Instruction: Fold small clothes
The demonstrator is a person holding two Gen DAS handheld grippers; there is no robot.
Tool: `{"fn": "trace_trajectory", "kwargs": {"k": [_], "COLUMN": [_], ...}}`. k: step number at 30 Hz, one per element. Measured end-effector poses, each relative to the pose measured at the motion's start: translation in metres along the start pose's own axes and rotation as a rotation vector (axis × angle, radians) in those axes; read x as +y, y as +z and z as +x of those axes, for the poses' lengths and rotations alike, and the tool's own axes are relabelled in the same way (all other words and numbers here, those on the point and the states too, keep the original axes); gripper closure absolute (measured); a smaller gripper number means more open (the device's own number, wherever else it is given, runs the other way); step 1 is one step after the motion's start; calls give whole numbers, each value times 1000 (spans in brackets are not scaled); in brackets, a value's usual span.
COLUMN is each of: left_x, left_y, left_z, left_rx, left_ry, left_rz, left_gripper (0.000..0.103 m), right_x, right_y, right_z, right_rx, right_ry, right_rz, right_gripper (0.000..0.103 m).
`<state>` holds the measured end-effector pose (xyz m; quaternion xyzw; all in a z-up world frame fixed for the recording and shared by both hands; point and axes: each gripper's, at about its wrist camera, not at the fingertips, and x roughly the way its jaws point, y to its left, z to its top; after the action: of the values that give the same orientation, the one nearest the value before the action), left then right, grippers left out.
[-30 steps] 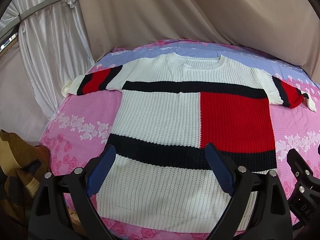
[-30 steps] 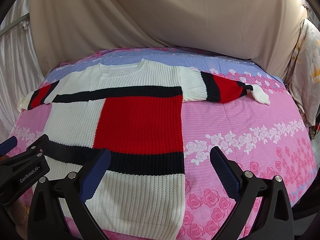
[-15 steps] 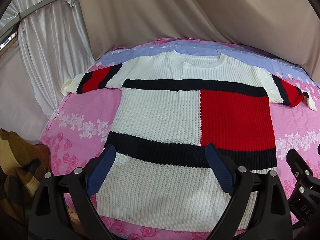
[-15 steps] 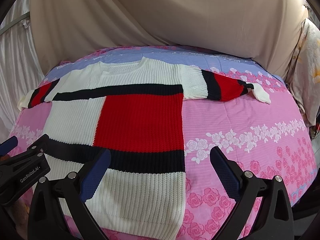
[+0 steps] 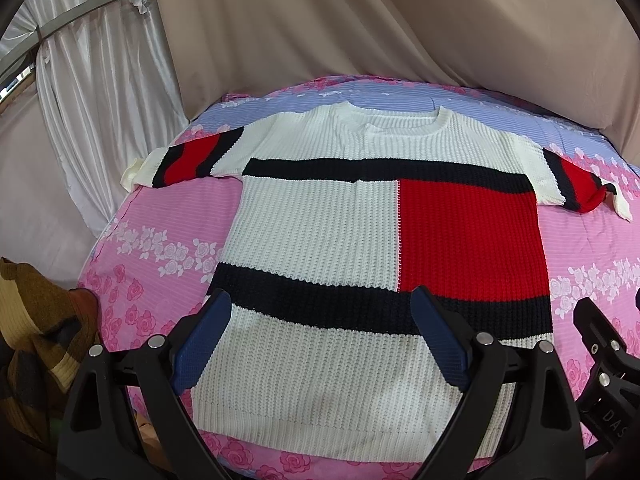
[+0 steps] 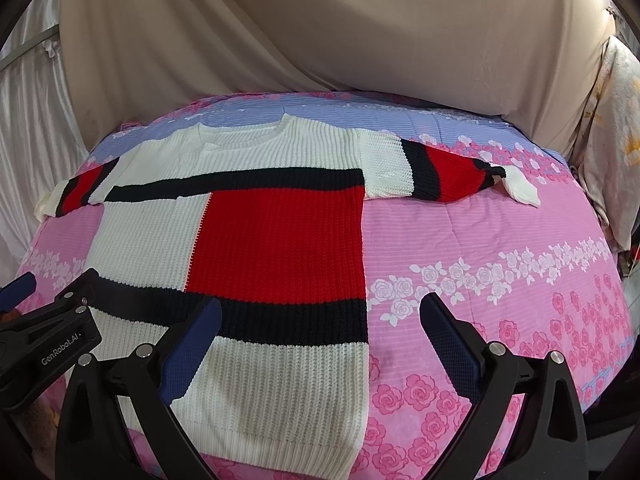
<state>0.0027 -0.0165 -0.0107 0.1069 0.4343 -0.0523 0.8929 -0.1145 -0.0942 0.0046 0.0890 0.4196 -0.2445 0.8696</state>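
A white knit sweater with black bands and a red block lies flat, face up, on the bed, both sleeves spread out; it also shows in the right wrist view. Its left sleeve reaches the bed's left edge. Its right sleeve lies on the pink cover. My left gripper is open and empty, above the sweater's lower left part. My right gripper is open and empty, above the lower right hem corner.
The bed has a pink and lilac floral cover. Beige drapes hang behind it. A brown striped knit lies off the left side. Pale floral fabric hangs at the right.
Both views show the sweater slightly lower in frame; both grippers have shifted a little. Both stay open and empty.
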Motion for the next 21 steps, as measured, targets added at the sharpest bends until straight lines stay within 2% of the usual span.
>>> {"fn": "trace_trajectory", "kwargs": {"k": [21], "left_x": [-8], "left_y": [2], "left_z": [4], "left_rx": [12], "left_ry": [5], "left_rz": [5], "left_gripper": [14], "right_x": [-7], "right_y": [2], "right_z": [11], "right_rx": [30], "right_ry": [5], "right_rz": [6], "right_gripper": [5]}}
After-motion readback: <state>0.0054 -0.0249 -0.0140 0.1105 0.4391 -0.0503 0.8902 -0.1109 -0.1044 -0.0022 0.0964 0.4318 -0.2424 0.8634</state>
